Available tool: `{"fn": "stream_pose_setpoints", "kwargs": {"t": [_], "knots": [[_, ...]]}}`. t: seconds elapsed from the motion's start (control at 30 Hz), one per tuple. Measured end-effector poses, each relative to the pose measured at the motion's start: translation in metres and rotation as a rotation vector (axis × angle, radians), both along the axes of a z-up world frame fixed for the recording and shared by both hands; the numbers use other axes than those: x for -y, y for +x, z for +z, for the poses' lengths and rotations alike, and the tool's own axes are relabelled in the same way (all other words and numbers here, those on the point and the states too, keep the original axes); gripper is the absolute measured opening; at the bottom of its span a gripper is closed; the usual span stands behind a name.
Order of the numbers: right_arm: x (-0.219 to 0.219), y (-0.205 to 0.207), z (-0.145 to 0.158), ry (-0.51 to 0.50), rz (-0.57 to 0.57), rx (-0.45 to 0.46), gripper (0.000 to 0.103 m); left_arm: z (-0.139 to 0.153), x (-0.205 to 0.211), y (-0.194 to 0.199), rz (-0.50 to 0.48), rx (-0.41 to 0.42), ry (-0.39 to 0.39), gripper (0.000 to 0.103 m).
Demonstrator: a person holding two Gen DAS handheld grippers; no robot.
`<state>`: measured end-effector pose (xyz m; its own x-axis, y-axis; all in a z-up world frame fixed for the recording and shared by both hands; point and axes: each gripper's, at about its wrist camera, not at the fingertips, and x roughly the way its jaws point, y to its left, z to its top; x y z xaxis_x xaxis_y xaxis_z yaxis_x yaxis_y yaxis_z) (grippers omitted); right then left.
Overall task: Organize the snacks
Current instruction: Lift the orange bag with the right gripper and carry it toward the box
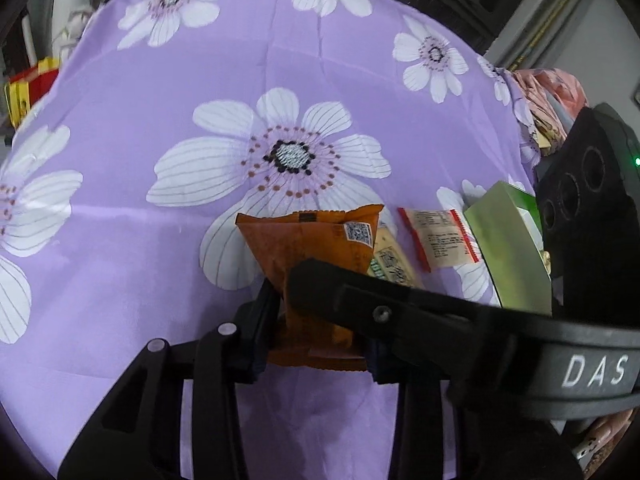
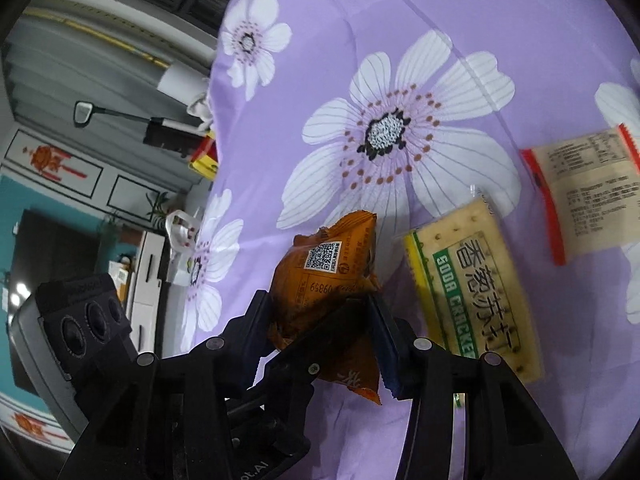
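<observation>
Both hand-held grippers pinch the same orange packet [image 1: 308,264] above the table, which is covered by a purple flowered cloth [image 1: 168,240].

In the left wrist view, the left hand-held gripper [image 1: 316,340] clamps the packet's lower part between its 2 fingers. A black finger [image 1: 320,284] of the other tool crosses in front of the packet from 3 o'clock, hiding its middle. The packet's crimped top edge and QR code point toward 12 o'clock.

In the right wrist view, the right hand-held gripper [image 2: 320,320] has its fingers pressed against the orange packet [image 2: 328,276], 1 on each side. A black finger of the left tool lies across the packet's lower half, so the 2 tools crowd each other at the grasp. The left tool's camera block [image 2: 88,320] sits at 9 o'clock.

On the cloth [image 2: 440,40], a soda cracker pack [image 2: 472,288] lies flat just beside the packet at 3 o'clock. A red-edged sachet [image 2: 588,196] lies farther out at 2 o'clock, apart from the crackers. In the left view the cracker pack [image 1: 392,260] is partly hidden behind the orange packet, the sachet [image 1: 440,236] lies next to it, and a green box [image 1: 508,248] stands tilted at 3 o'clock beside the right tool's body [image 1: 588,208]. A red and yellow box [image 1: 28,88] sits off the table edge at 10 o'clock.
</observation>
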<state>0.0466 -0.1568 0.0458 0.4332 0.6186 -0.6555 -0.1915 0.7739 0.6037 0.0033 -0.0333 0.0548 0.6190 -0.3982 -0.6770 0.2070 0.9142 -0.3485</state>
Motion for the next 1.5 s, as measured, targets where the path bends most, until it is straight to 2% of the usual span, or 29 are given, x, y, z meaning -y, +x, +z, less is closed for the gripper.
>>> {"fn": "stream_pose_setpoints", "kwargs": {"t": [0.23, 0.7, 1.17, 1.37, 1.5], "knots": [[0.01, -0.021, 0.017, 0.006, -0.027, 0.113, 0.051, 0.013, 0.01, -0.017, -0.013, 0.12, 0.001, 0.036], [0.005, -0.04, 0.039, -0.016, -0.039, 0.277, 0.051, 0.028, 0.014, -0.039, 0.026, 0.289, 0.002, 0.036], [0.005, -0.058, 0.054, -0.032, -0.05, 0.382, 0.051, 0.04, 0.016, -0.054, 0.028, 0.391, -0.013, 0.036], [0.015, -0.064, 0.069, -0.023, -0.059, 0.427, 0.051, 0.057, 0.026, -0.058, 0.021, 0.439, -0.012, 0.036], [0.032, -0.071, 0.083, -0.028, -0.089, 0.451, 0.051, 0.073, 0.046, -0.059, -0.026, 0.462, -0.001, 0.036]]}}
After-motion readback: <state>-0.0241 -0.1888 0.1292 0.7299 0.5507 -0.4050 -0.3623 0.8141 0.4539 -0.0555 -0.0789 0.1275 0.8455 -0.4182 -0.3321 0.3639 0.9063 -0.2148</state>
